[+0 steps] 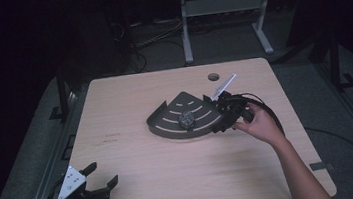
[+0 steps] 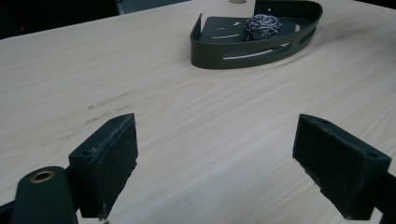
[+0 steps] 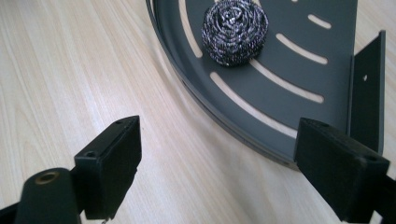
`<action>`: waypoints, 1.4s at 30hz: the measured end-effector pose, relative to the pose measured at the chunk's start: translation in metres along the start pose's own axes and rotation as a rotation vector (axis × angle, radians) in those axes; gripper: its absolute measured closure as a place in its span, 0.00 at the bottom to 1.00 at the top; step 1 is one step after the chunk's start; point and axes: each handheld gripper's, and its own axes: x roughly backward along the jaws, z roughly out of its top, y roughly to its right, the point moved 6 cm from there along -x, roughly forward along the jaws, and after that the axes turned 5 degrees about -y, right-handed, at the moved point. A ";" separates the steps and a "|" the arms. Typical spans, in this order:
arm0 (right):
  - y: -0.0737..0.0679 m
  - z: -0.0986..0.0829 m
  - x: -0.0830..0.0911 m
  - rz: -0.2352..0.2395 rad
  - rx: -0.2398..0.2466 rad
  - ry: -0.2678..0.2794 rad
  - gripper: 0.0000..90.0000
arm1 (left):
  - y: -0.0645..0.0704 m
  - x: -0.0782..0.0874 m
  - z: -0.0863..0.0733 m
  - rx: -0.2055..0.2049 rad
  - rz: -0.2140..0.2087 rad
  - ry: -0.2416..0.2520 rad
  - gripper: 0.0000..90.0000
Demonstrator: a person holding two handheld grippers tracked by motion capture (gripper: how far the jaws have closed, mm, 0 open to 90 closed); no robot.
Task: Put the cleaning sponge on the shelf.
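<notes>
One pale wooden desk [image 1: 173, 180] carries a dark fan-shaped slotted tray [image 1: 182, 116] a little right of its centre, a steel scouring ball [image 1: 186, 120] lying on it. The right claw [image 1: 220, 116], jaws spread wide and empty, sits at the tray's right rim; the left claw [image 1: 101, 174], equally wide and empty, rests near the desk's front-left corner
</notes>
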 end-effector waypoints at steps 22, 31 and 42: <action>-0.003 -0.046 0.002 -0.003 -0.031 0.007 0.16 | 0.000 0.000 0.001 0.007 0.001 0.006 0.15; -0.006 -0.062 0.000 -0.005 -0.040 -0.005 0.16 | 0.000 0.000 0.000 0.007 0.003 0.003 0.15; -0.012 -0.076 -0.001 -0.006 -0.044 -0.003 0.16 | 0.000 -0.001 0.000 0.004 0.001 0.001 0.15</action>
